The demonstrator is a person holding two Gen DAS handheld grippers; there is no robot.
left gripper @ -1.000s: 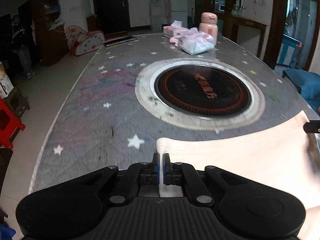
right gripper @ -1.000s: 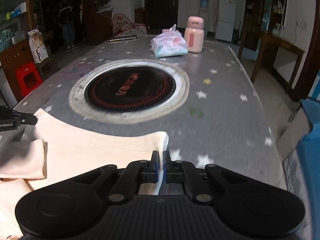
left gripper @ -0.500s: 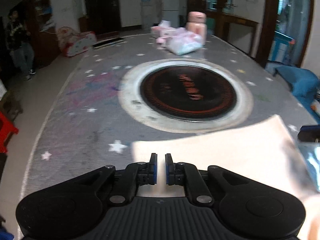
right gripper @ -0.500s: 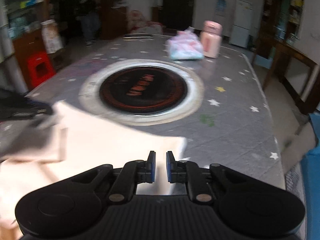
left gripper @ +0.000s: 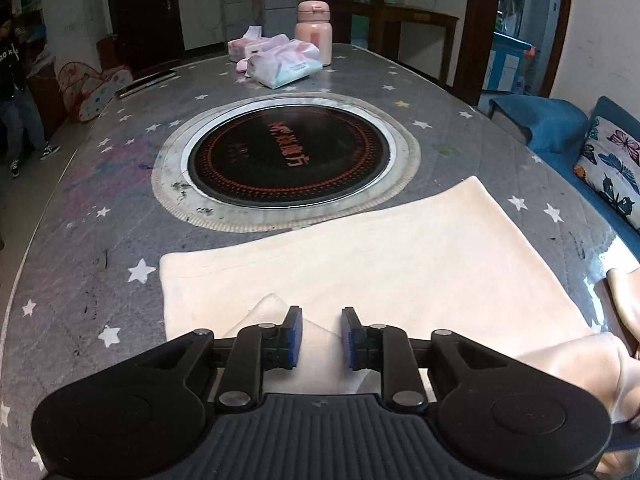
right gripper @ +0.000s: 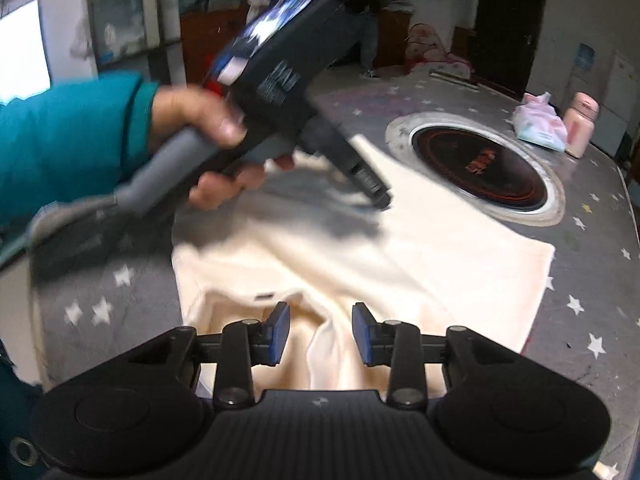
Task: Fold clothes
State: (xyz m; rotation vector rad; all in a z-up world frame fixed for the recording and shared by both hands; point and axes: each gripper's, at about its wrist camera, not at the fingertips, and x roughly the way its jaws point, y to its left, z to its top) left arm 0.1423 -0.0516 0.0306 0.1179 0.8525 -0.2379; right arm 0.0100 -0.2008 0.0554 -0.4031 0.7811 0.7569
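Note:
A cream garment [left gripper: 380, 264] lies spread flat on the grey star-patterned table [left gripper: 100, 200], its far edge near the round black hotplate [left gripper: 288, 156]. My left gripper [left gripper: 320, 338] is open and empty, above a folded flap of the garment near its left side. My right gripper [right gripper: 320, 334] is open and empty over the rumpled collar area of the garment [right gripper: 400, 264]. The left gripper [right gripper: 376, 196] also shows in the right wrist view, blurred, held by a hand in a teal sleeve.
A pink bottle [left gripper: 313, 30] and tissue packs [left gripper: 284, 64] stand at the table's far end. A blue sofa with a butterfly cushion [left gripper: 612, 168] is beside the table's right edge. A person [left gripper: 16, 92] stands at far left.
Both grippers let go of the garment's far corners, opened and drew back toward the near side. The right gripper swung to face left across the garment. The garment now lies flat.

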